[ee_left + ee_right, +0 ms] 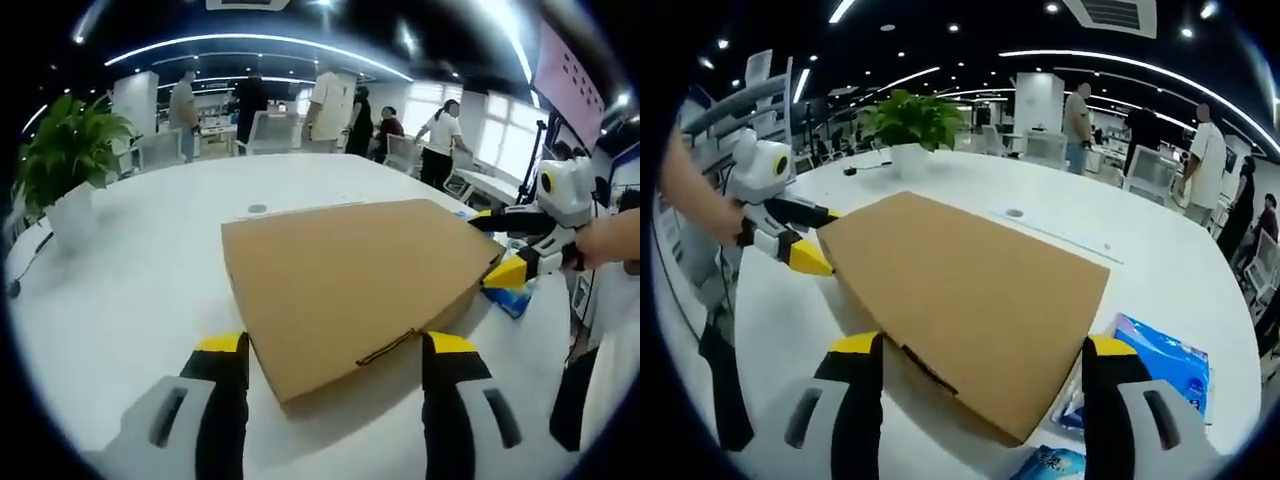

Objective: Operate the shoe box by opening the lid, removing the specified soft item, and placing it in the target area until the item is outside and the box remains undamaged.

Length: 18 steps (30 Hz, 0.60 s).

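Box [350, 285] lies flat on the white counter [140, 270], lid down, not yet opened. The soft item is presumably inside; can't see it.

Left gripper [335, 350]: jaws wide, nothing held. In the left gripper view the near box corner sits between the two jaws at 6 o'clock, and the box runs away toward 1 o'clock. A dark slit, probably the lid tab, shows on the near right edge just inside the right jaw.

Right gripper [980, 355]: jaws wide too, empty. In the right gripper view the box's near edge lies between the jaws, with the body stretching off toward 11 o'clock. The same dark slit sits at about 7 o'clock, close to the left jaw.

So the two grippers face the box from opposite ends. In the left gripper view the right gripper [520, 245] is at 3 o'clock, yellow tips at the far right corner, touching or just off; can't tell which. In the right gripper view the left gripper [805, 240] is at 9 o'clock on the left corner.

Judgement: both are equally near. The tab edge is the one to lift, with the other gripper steadying the base.

Blue packets [1160, 365] sit on the counter at 4 o'clock in the right gripper view, just beside the box. Plant [65, 160] is well apart.
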Motion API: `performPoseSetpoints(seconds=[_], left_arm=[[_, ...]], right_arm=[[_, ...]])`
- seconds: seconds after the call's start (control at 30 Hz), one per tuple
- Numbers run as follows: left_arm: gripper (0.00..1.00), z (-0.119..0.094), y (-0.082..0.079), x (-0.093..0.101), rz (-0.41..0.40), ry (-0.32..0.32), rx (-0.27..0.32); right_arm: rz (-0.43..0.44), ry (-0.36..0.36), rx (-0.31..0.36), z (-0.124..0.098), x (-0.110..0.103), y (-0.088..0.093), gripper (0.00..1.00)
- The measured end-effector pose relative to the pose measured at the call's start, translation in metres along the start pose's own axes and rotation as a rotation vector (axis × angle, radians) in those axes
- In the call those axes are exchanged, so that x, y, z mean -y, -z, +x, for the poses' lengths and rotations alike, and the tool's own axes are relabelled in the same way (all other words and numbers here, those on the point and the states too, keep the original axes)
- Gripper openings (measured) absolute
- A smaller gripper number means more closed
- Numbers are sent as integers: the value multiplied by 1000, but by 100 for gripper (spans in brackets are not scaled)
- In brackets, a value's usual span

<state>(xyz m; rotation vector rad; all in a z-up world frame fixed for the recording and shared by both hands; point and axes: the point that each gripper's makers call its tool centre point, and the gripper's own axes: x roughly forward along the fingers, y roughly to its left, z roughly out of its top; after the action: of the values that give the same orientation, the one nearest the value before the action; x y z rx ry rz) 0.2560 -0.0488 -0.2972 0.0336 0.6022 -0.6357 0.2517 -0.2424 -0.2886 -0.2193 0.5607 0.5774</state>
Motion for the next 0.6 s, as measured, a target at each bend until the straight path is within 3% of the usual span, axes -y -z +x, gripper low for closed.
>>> performPoseSetpoints(seconds=[0.6], left_arm=[[70, -7, 5, 8, 1, 8, 2]], right_arm=[[0, -1, -4, -9, -4, 6, 82]])
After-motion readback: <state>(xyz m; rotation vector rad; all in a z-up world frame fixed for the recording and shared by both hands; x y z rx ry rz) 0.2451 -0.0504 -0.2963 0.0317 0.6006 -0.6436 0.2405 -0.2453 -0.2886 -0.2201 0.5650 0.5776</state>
